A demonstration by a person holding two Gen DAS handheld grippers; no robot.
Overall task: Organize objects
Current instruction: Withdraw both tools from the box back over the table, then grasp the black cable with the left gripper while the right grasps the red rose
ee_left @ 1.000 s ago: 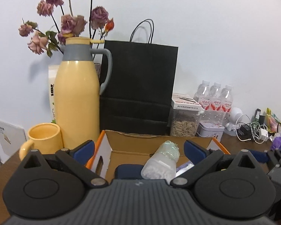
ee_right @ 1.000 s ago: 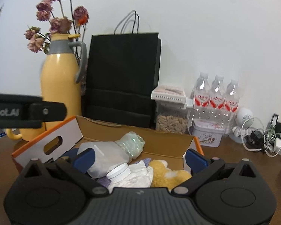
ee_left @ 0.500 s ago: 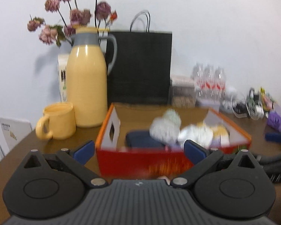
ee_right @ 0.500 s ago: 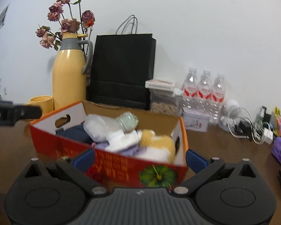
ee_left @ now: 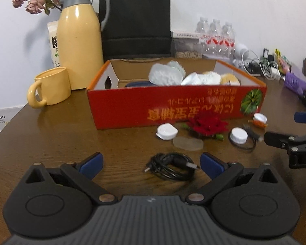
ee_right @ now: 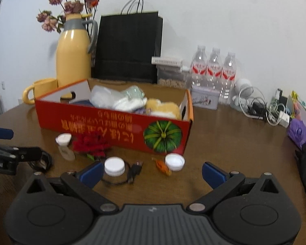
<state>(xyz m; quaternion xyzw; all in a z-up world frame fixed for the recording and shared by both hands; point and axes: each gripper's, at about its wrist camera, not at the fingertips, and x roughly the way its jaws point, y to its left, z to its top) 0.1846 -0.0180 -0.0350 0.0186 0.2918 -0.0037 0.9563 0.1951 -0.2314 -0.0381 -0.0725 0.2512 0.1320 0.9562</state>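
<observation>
A red cardboard box (ee_left: 173, 106) (ee_right: 112, 126) stands mid-table, holding a plastic bottle, white cloth and a tan plush. In front of it lie loose items: a coiled black cable (ee_left: 171, 166), white caps (ee_left: 166, 131) (ee_right: 114, 166), a red flower (ee_left: 208, 125) (ee_right: 90, 145), a small orange piece (ee_right: 162, 166) and a second cable's plug (ee_right: 135, 169). My left gripper (ee_left: 151, 163) is open low over the table, the coiled cable between its fingers, untouched. My right gripper (ee_right: 152, 173) is open, with a cap and the plug just inside its left finger.
A yellow jug (ee_left: 79, 40) with dried flowers and a yellow mug (ee_left: 51, 86) stand left of the box. Behind it are a black paper bag (ee_left: 135, 20) and water bottles (ee_right: 214, 67). Tangled chargers (ee_right: 265, 108) and a purple pack (ee_right: 299, 132) sit at the right.
Both grippers have pulled back from over the box and dropped towards the table. The loose items in front of the box have come into view.
</observation>
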